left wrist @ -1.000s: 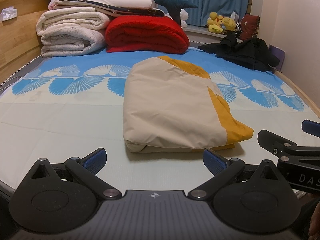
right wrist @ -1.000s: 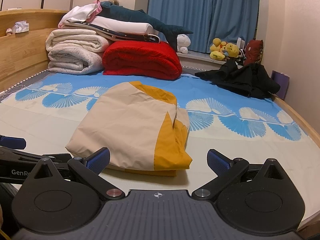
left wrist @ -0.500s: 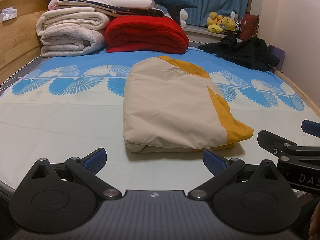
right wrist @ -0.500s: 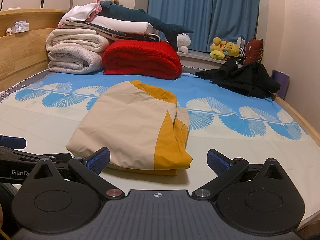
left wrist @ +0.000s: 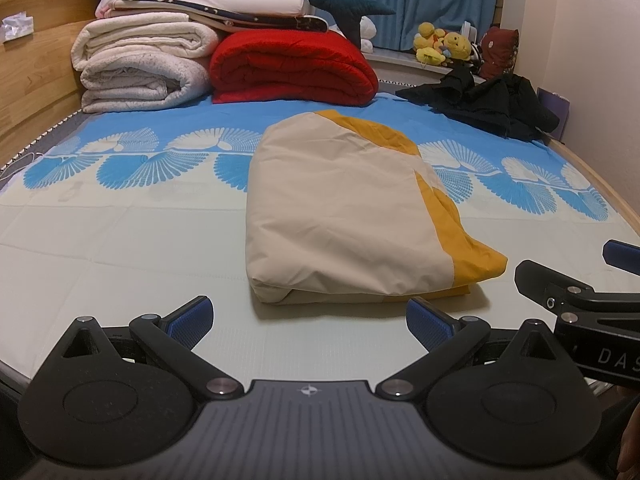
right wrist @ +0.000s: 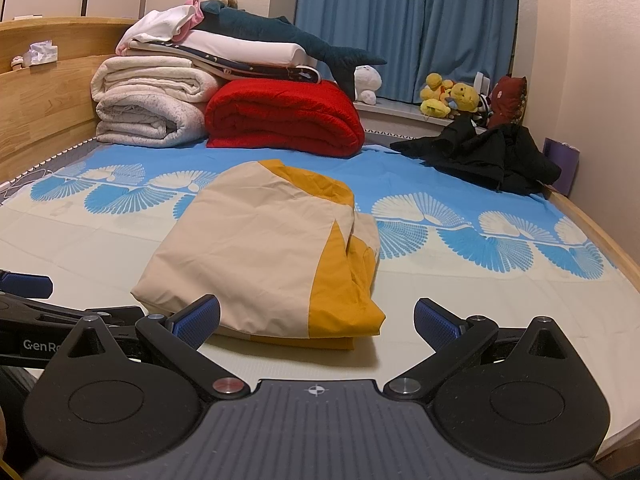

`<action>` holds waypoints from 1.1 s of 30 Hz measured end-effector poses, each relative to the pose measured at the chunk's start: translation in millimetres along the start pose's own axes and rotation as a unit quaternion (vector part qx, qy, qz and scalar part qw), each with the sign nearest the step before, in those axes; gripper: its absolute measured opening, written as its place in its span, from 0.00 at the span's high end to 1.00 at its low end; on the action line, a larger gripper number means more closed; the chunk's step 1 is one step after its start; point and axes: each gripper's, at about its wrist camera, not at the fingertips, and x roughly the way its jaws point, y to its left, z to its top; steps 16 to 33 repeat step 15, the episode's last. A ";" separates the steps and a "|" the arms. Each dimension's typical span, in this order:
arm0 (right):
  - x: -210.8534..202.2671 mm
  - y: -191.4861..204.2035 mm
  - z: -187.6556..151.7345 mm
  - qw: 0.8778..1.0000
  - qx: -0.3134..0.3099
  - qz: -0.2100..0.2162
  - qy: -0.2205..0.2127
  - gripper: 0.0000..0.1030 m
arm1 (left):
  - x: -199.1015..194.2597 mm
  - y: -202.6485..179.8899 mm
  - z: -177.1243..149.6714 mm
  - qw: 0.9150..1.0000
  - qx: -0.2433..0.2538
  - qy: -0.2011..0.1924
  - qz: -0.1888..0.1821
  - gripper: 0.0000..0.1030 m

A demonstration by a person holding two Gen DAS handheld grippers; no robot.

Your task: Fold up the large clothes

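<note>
left claw (left wrist: 308, 318): jaws spread, empty | right claw (right wrist: 316, 316): jaws spread, empty | folded cream-and-yellow garment (left wrist: 344, 216): mid-bed, just ahead of both, long axis running away | nearer: roughly equal, right claw perhaps closer

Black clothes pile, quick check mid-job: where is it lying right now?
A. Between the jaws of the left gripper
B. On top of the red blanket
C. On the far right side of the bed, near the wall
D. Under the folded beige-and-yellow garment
C: the black clothes pile lies at the bed's far right by the wall, apart from the red blanket and the folded beige-and-yellow garment.
</note>
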 end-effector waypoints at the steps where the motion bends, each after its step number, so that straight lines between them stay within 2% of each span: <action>1: 0.1 -0.5 0.5 1.000 0.000 0.000 0.000 0.01 | 0.0 0.0 0.0 1.000 0.000 0.000 0.000 0.01; 33: -1.0 0.6 -2.2 1.000 0.000 0.001 0.001 0.01 | 0.8 -0.2 -0.3 1.000 0.000 0.001 0.000 0.01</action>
